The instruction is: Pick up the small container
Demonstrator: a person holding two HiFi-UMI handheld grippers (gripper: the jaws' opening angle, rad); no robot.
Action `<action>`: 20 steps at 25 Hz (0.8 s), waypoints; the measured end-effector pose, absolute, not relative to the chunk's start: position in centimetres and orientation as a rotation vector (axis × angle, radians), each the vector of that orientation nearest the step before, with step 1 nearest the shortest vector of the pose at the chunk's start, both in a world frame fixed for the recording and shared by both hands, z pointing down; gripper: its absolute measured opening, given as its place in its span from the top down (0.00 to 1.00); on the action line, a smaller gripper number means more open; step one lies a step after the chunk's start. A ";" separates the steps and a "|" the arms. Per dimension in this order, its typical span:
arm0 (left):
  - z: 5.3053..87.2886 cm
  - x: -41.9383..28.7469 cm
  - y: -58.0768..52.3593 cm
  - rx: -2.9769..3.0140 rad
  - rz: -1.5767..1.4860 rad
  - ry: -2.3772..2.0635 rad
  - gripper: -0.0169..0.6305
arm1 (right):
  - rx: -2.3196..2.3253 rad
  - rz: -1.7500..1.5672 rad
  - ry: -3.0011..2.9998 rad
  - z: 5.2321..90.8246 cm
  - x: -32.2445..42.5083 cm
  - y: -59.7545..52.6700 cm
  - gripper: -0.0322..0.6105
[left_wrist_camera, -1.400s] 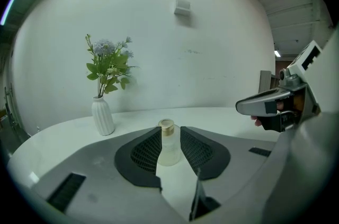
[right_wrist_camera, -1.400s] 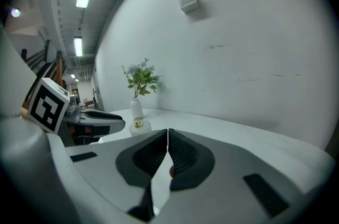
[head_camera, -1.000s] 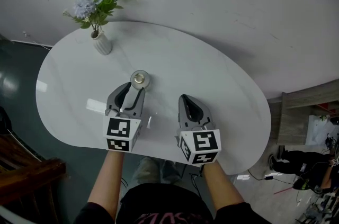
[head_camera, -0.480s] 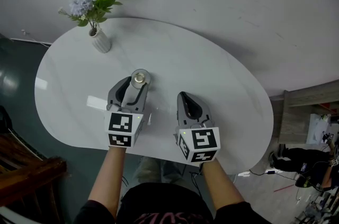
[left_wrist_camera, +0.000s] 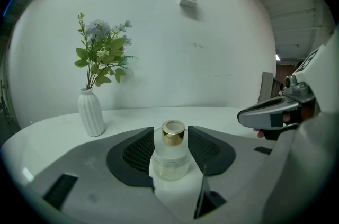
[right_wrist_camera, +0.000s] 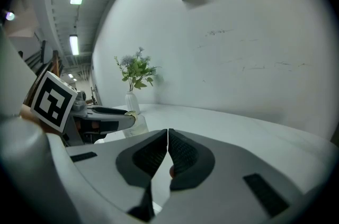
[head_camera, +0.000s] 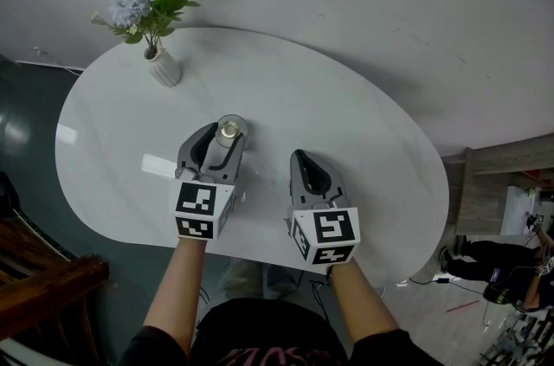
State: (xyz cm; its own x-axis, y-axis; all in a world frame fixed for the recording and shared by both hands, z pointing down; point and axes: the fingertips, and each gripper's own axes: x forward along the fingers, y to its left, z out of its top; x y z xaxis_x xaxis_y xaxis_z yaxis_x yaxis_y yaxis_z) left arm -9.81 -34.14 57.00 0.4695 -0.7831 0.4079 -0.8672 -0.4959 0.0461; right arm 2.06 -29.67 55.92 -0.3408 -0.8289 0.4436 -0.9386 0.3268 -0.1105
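Observation:
The small container is a frosted glass bottle with a gold cap (head_camera: 229, 130), standing upright on the white oval table (head_camera: 363, 139). My left gripper (head_camera: 222, 139) is open, its jaws have just been opening, and the bottle (left_wrist_camera: 171, 157) stands between its dark pads (left_wrist_camera: 139, 153) near the tips. Whether the pads graze the glass I cannot tell. My right gripper (head_camera: 304, 162) rests to the right of it, apart from the bottle. It is shut (right_wrist_camera: 168, 137) with nothing between its pads.
A white ribbed vase with blue flowers (head_camera: 164, 67) stands at the table's far left, well beyond the bottle (left_wrist_camera: 90, 113). A plain wall runs behind the table. A dark wooden chair (head_camera: 43, 286) is at the lower left, and shelving stands at the right (head_camera: 502, 191).
The left gripper's jaws have spread wider and its tips have crept forward, so the bottle stands between them. The right gripper has not moved.

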 end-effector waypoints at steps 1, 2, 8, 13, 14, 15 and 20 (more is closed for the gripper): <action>57.0 -9.8 -34.2 2.473 0.491 -1.413 0.70 | 1.584 0.508 -2.288 56.0 2.1 -29.7 0.84; 57.0 -9.7 -34.3 2.474 0.488 -1.411 0.70 | 1.586 0.509 -2.286 56.1 2.2 -29.8 0.85; 57.0 -9.8 -34.4 2.481 0.471 -1.412 0.70 | 1.590 0.519 -2.271 56.5 2.6 -29.7 0.84; 56.9 -9.7 -34.5 2.496 0.480 -1.419 0.70 | 1.591 0.525 -2.263 56.7 2.8 -29.7 0.84; 56.9 -9.6 -34.4 2.504 0.483 -1.417 0.71 | 1.591 0.524 -2.262 56.7 2.8 -29.7 0.84; 56.9 -9.5 -34.4 2.511 0.483 -1.416 0.72 | 1.591 0.523 -2.261 56.7 2.8 -29.7 0.84; 56.8 -9.6 -34.4 2.496 0.461 -1.435 0.77 | 1.592 0.523 -2.253 56.7 3.1 -29.6 0.84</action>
